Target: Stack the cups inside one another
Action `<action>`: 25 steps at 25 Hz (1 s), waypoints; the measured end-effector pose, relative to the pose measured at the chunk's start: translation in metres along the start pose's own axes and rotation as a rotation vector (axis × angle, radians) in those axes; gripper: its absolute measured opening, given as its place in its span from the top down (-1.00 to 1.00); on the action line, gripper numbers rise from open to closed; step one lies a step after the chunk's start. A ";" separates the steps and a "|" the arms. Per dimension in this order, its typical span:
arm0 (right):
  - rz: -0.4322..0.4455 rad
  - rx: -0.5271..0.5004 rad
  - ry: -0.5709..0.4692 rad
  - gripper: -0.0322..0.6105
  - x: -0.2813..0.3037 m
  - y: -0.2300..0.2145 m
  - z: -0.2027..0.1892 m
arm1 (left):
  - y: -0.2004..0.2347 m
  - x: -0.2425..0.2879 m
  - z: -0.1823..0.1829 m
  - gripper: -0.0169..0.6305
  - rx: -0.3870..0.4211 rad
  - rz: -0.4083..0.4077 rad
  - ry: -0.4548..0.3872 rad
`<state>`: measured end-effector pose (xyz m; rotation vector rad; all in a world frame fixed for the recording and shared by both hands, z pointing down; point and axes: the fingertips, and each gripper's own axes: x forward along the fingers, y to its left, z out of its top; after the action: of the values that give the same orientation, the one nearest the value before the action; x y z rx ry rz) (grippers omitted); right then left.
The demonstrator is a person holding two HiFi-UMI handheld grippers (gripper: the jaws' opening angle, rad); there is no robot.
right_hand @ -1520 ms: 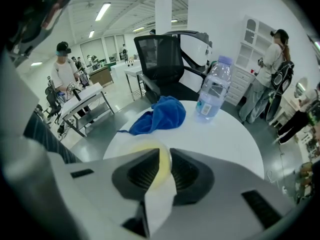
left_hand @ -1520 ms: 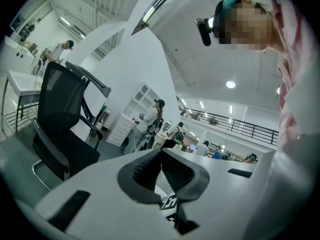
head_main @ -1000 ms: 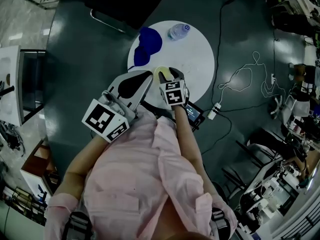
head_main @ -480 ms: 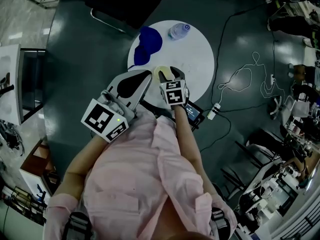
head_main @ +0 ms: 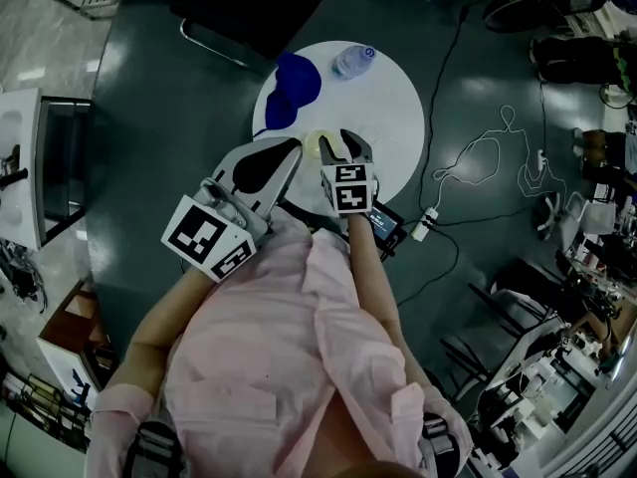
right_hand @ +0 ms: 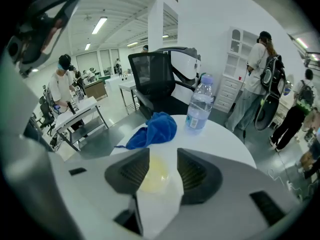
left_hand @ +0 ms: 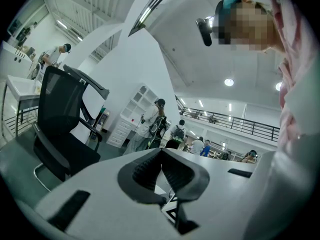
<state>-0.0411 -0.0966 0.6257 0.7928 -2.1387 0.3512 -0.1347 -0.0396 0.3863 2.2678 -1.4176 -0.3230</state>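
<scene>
At the left, the left claw (head_main: 284,157) is held off the near left edge of the round white bench (head_main: 393,118). In its own view it tilts up into the room (left_hand: 161,156), pads pressed together with nothing between them and a black office chair (left_hand: 60,134) behind. On the far left part of the bench lies a crumpled blue cloth (head_main: 289,88) (right_hand: 152,130). Just nearer, at the bench's near edge, a pale yellowish cup (head_main: 317,144) (right_hand: 154,176) fills the narrow gap of the right claw (head_main: 338,150) (right_hand: 162,170), a pad against each side. A clear water bottle (head_main: 353,60) (right_hand: 200,106) stands upright at the far edge, right of the cloth.
</scene>
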 end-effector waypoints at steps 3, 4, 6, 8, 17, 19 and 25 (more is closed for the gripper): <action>-0.011 0.015 -0.038 0.34 -0.007 -0.002 0.008 | -0.003 0.002 -0.001 0.89 0.013 -0.009 0.007; -0.020 0.021 -0.050 0.41 -0.010 -0.004 0.010 | -0.004 0.002 -0.001 0.89 0.016 -0.012 0.010; -0.042 0.038 -0.080 0.55 -0.016 -0.006 0.014 | -0.006 0.001 -0.002 0.89 0.020 -0.017 0.013; -0.061 0.059 -0.117 0.69 -0.022 -0.007 0.019 | -0.007 -0.001 -0.002 0.89 0.023 -0.020 0.012; -0.047 0.135 -0.288 0.79 -0.054 -0.007 0.050 | -0.015 -0.004 0.000 0.89 0.050 -0.032 0.016; -0.052 0.159 -0.316 0.79 -0.063 -0.010 0.053 | -0.016 -0.001 -0.002 0.89 0.061 -0.041 0.026; -0.092 0.236 -0.438 0.79 -0.101 -0.022 0.065 | -0.021 0.005 -0.007 0.89 0.093 -0.078 0.050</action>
<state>-0.0175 -0.1025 0.5059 1.1888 -2.4820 0.4164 -0.1131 -0.0341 0.3822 2.3933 -1.3479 -0.2264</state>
